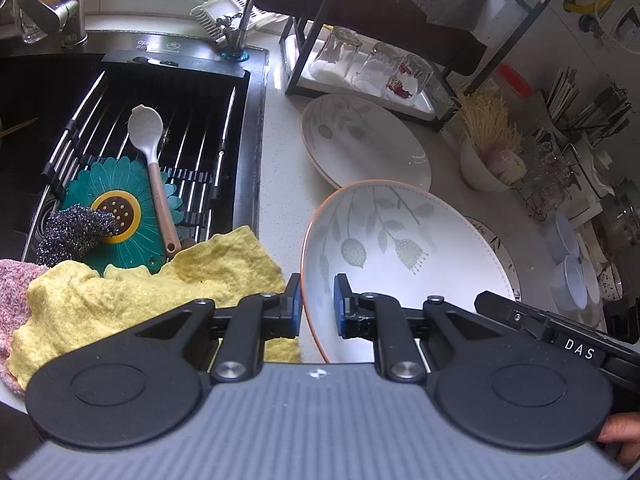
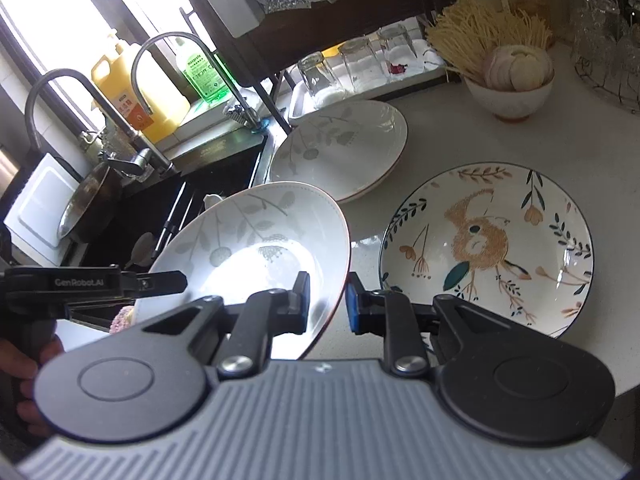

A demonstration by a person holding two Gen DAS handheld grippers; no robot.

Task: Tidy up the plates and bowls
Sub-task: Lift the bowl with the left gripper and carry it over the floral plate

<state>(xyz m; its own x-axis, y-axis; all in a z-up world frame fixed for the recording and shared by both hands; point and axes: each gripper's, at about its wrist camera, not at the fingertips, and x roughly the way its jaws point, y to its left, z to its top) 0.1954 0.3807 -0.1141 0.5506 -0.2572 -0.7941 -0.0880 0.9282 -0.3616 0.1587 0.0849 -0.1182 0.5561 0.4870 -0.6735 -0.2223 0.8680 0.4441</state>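
A white plate with grey leaf print and an orange rim [image 1: 404, 248] is held tilted above the counter; it also shows in the right wrist view [image 2: 256, 240]. My left gripper [image 1: 317, 306] straddles its left rim, with a gap between the inner pad and the rim. My right gripper [image 2: 328, 304] straddles its right rim, also with a gap showing. A second leaf-print plate [image 1: 360, 140] lies flat behind it, seen too in the right wrist view [image 2: 340, 148]. A plate with a brown animal and flowers [image 2: 488, 240] lies flat to the right.
A black sink with a wire rack [image 1: 160, 120], a white spoon [image 1: 150, 148], a green flower mat and a scourer is at left. A yellow cloth [image 1: 160, 288] drapes its edge. A black shelf with upturned glasses [image 1: 372, 64] and a bowl of noodles [image 2: 508, 76] stand behind.
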